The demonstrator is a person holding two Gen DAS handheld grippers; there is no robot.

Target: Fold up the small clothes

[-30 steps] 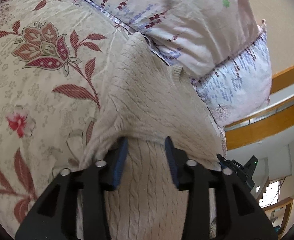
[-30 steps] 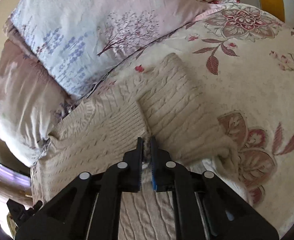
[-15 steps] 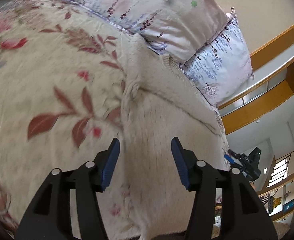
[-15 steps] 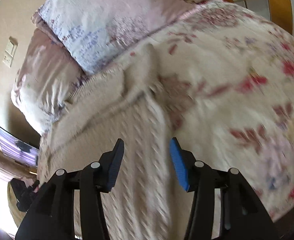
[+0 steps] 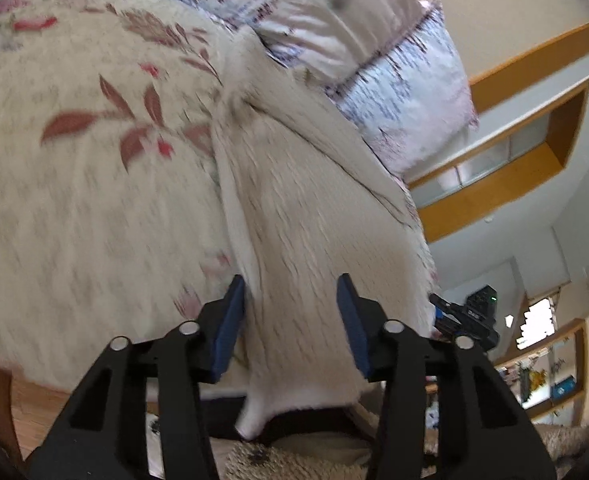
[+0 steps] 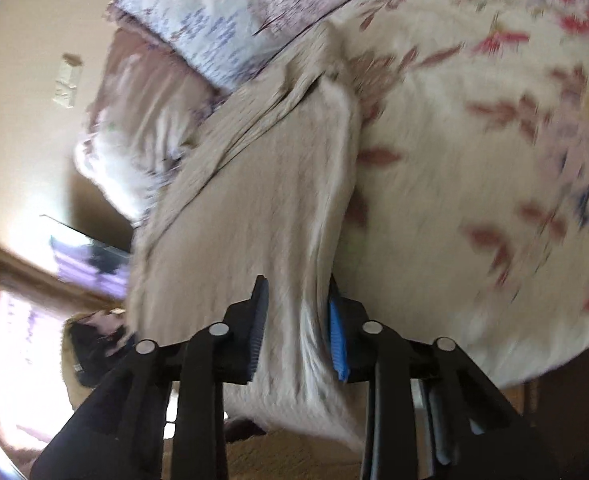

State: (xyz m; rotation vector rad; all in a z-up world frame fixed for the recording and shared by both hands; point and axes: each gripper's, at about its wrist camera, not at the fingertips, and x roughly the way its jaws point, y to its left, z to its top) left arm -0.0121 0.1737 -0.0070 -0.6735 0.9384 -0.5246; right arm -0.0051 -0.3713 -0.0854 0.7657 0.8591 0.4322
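A cream cable-knit sweater [image 5: 294, 216] lies on a floral bedspread [image 5: 74, 200], its top by the pillows and its lower end hanging over the bed's near edge. My left gripper [image 5: 290, 320] is open, its fingers on either side of the sweater's lower part. The sweater shows in the right wrist view [image 6: 254, 208] too. My right gripper [image 6: 296, 328] is open, its jaws either side of the sweater's right edge fold. Both views are blurred by motion.
Two floral pillows [image 5: 334, 12] lie at the head of the bed. A wooden shelf [image 5: 506, 168] runs along the wall. A shaggy rug [image 5: 294, 460] covers the floor below the bed edge. The other gripper [image 5: 466, 316] shows beyond the sweater.
Both grippers have opened and pulled back toward the near bed edge; the right one has let go of the sweater fold it was pinching. The sweater now lies stretched out longer.
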